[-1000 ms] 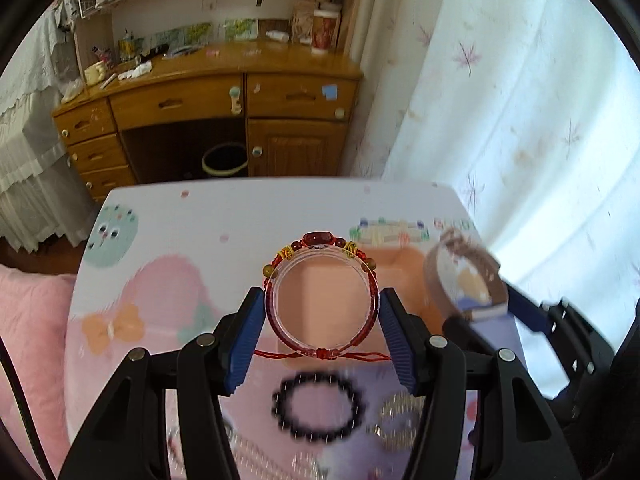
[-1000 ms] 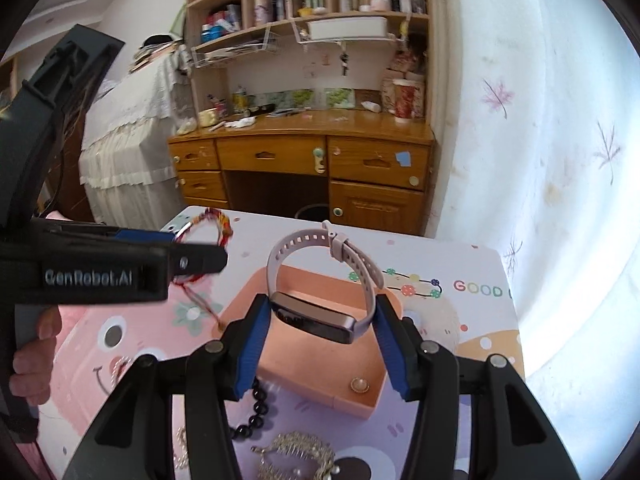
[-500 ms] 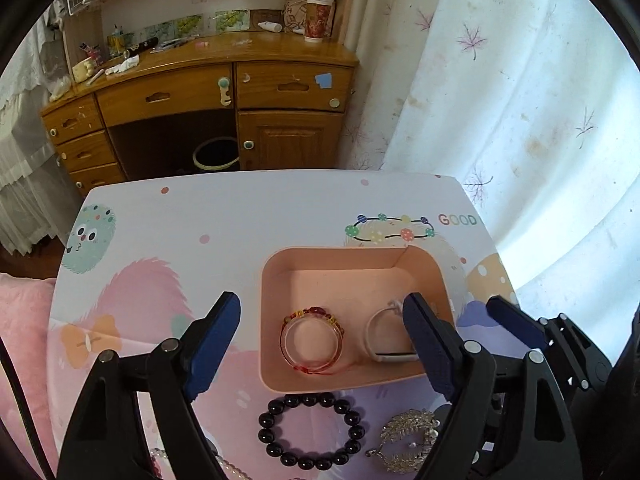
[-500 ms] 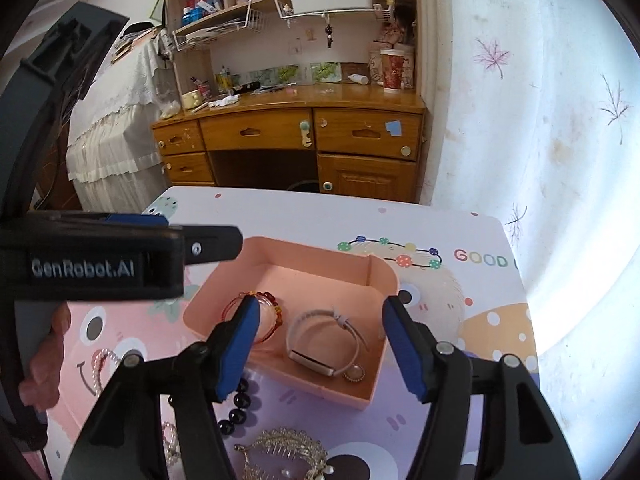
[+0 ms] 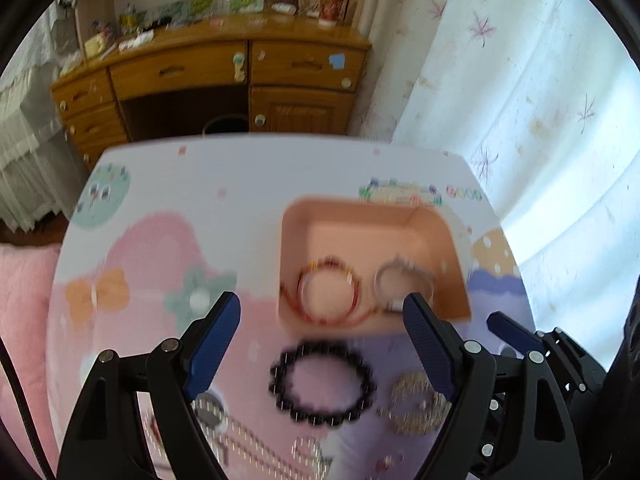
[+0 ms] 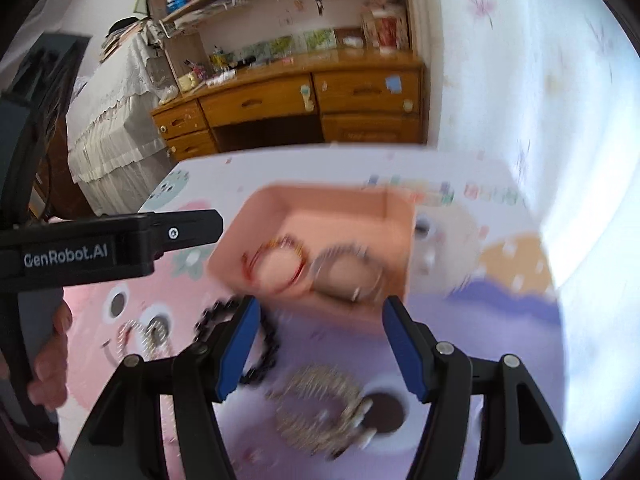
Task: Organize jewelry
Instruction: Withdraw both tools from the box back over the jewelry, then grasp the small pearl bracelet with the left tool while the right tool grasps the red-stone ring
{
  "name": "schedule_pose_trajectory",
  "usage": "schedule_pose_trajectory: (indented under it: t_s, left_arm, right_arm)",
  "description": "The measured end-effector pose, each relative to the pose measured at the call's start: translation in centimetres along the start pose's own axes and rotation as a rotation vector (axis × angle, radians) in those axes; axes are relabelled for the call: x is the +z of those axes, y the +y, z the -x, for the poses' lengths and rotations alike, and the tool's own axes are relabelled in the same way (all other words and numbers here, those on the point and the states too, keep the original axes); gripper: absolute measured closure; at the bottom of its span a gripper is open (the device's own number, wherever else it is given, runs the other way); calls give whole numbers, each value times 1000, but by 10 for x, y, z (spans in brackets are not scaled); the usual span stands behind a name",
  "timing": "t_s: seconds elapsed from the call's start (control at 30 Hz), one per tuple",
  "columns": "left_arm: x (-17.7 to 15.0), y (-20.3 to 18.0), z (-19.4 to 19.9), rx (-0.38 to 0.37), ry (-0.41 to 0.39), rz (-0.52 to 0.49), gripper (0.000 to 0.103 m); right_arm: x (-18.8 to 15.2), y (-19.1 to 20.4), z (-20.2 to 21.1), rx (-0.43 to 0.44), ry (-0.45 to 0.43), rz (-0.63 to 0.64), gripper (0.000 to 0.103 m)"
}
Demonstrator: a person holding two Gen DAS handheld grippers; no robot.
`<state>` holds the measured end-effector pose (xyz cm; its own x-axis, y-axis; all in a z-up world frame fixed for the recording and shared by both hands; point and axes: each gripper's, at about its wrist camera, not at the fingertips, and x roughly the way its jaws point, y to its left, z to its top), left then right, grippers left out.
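Both claws were spread and empty: left claw (image 5: 322, 328) above the black bead bracelet (image 5: 322, 384), right claw (image 6: 318, 332) above the silver brooch (image 6: 320, 410). The tray (image 5: 360, 210) at 12 o'clock on the counter (image 5: 240, 176) held two bracelets. The beads appeared light, rounded, likely slippery; grip across the ring.

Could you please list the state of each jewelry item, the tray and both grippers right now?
Tray: on table, holding two pieces.
Red bracelet: flat in tray.
Watch: in tray, beside red bracelet.
Black bracelet: on table, outside tray.
Silver brooch: on table, outside tray.
Left gripper: open, empty.
Right gripper: open, empty.
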<state>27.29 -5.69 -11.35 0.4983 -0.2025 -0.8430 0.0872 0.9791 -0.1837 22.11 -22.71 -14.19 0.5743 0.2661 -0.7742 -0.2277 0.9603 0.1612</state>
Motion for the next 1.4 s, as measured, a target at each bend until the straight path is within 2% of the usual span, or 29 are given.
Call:
schedule_pose_trajectory:
  t_s: [0.13, 0.27, 0.43, 0.63, 0.9, 1.1, 1.4]
  left_arm:
    - [-37, 15, -3, -42, 94, 18, 21]
    - [-75, 28, -1, -8, 171, -17, 21]
    - [-111, 40, 12, 20, 214, -58, 21]
    - [-136, 50, 24, 23, 275, -84, 21]
    - [-155, 57, 36, 83, 291, -212, 21]
    - [-152, 82, 34, 128, 261, -271, 21]
    - [-130, 115, 13, 76, 206, -301, 21]
  right_arm:
    - [-30, 9, 0, 9, 76, -30, 39]
    - [-58, 18, 3, 14, 140, -40, 39]
    - [-87, 29, 16, 11, 183, -61, 39]
    - [-112, 34, 18, -24, 297, -163, 39]
    - [-129, 59, 26, -40, 302, -197, 39]
    - [-135, 72, 20, -56, 307, -220, 39]
    - [-139, 98, 13, -83, 277, -258, 39]
